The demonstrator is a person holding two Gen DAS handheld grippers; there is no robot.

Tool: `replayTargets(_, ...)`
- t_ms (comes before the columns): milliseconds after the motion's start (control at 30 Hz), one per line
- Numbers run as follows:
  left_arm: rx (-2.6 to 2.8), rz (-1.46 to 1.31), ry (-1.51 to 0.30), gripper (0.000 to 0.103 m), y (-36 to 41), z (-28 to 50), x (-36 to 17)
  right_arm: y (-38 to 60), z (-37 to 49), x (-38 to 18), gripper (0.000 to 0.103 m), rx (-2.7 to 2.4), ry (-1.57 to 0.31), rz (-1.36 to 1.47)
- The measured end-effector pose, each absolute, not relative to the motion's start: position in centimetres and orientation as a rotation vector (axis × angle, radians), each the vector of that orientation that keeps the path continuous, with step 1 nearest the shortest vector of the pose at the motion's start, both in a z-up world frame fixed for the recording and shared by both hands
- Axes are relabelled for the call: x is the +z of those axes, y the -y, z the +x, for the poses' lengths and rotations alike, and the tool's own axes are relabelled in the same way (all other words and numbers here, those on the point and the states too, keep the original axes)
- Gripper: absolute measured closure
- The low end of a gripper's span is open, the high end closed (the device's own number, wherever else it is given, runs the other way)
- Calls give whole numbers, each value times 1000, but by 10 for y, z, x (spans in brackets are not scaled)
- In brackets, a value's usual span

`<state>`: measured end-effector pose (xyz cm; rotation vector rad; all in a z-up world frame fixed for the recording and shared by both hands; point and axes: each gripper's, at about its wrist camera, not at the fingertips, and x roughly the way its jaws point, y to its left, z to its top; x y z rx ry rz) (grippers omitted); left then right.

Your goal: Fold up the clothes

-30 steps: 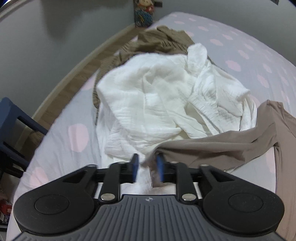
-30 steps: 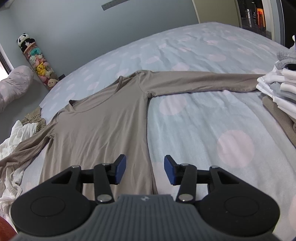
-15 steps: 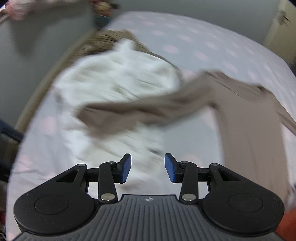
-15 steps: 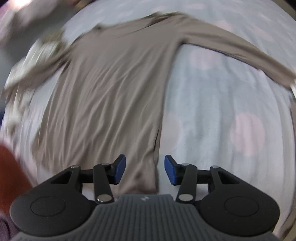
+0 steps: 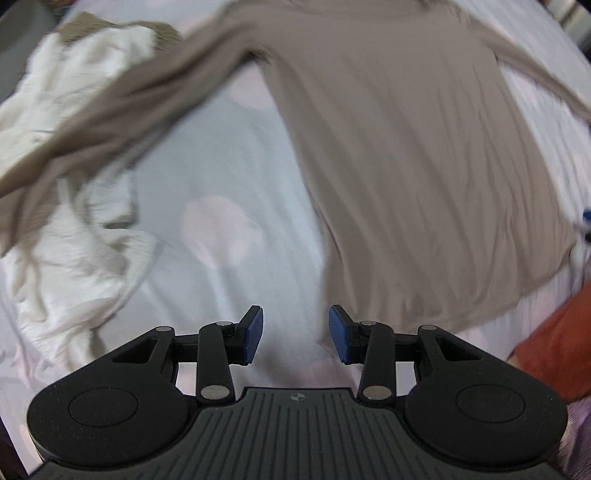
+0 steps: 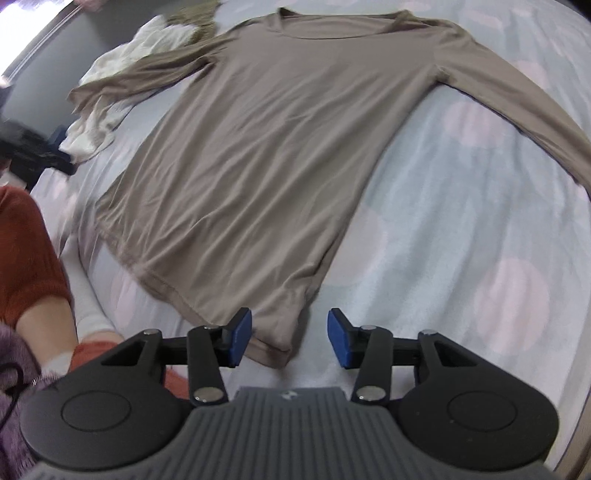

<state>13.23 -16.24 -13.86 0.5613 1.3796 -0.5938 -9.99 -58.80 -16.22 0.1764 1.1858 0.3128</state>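
No brand, label or readable writing shows on any garment or on the bedding; the only mark is a small round emblem moulded into the ribbed body of each gripper, too small to make out.

The left gripper (image 5: 295,334) points down over the bed (image 5: 236,155), its blue pads (image 5: 254,334) spread apart with nothing between them. Its jaws have just been opening, and they hold only air above the pale sheet with pink dots. The lower left corner of the taupe long-sleeved shirt (image 5: 406,166) lies just beside the right-hand pad in that view, though contact cannot be told through the blur.

The right gripper (image 6: 290,338) is also spread, roughly half open, and empty. Its jaws have just been closing slightly. The lower right corner of the shirt (image 6: 266,177) lies on the sheet between the two pads, nearer the left one, and neither pad presses on it.

The shirt lies flat, front up, across the bed (image 6: 461,229), both sleeves stretched outward. One sleeve drapes over a crumpled white garment (image 5: 66,258) at the bed's edge, with a bit of olive knit cloth (image 6: 195,18) beyond it. A person's rust-coloured sleeve (image 6: 26,254) shows at the left of the right wrist view.
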Motion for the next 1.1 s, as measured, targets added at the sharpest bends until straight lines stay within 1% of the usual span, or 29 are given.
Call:
replayTargets(167,-673,699,-1442,65,175,124,-177,580,-98,-176,57,374,-1255,111)
replayTargets(267,-715,761,-1454,65,175,122,-193,577,-97,-179,60,395,-1268,110)
replayTargets(367,-758,784,-1466,65,172,122,-206,576,-94,-182,62,389,-1282,117)
replayTargets(433,-793,776,-1462,65,170,120,-212,569,-88,-189,63,385,-1324,94)
replayTargets(467,-805,768,-1459,66,169,119,-214,565,-86,-192,65,388,-1346,82)
replayTargets(500,-813,763,-1452,67,168,117,-216,561,-84,-195,70,392,-1367,70)
replayTargets(533,-821,758,-1444,72,167,115,-217,557,-83,-195,75,401,-1376,59)
replayTargets(567,-829,754,-1435,75,166,113,-217,552,-82,-194,89,410,-1385,49)
replayTargets(600,-836,744,-1427,86,163,112,-216,548,-81,-194,96,416,-1392,38)
replayTargets(633,-843,725,-1426,99,160,111,-213,546,-82,-189,96,401,-1385,33)
replayTargets(767,-866,666,-1398,101,142,107,-187,547,-89,-164,97,358,-1339,72)
replayTargets(967,-894,425,-1409,101,111,108,-138,570,-104,-116,98,242,-1310,156)
replayTargets(1033,-878,382,-1432,101,114,111,-131,577,-109,-111,98,228,-1314,195)
replayTargets(1100,-848,383,-1460,101,114,116,-136,576,-112,-120,98,214,-1345,198)
